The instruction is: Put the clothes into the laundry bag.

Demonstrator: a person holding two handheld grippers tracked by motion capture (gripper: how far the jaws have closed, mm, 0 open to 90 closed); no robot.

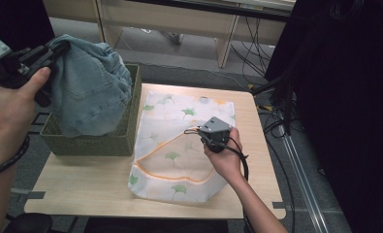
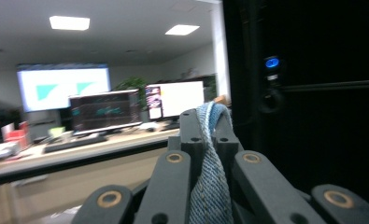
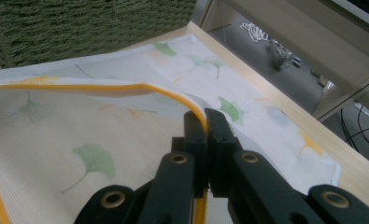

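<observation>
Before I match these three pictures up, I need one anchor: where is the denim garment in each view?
High view: the denim garment hangs upper left over the green woven basket, pinched by the left gripper.
Left gripper view: a denim fold rises between the jaws, bottom centre.
Right gripper view: not in it.
Shared landmark: the basket, top left there.

black tongs (image 3: 205, 122) with brass-coloured rivets, grey top plate.

Hidden and cut off

The denim garment (image 1: 89, 87) covers the basket's (image 1: 94, 143) inside; the left hand-held gripper (image 1: 58, 51) is cut by the frame edge.
</observation>
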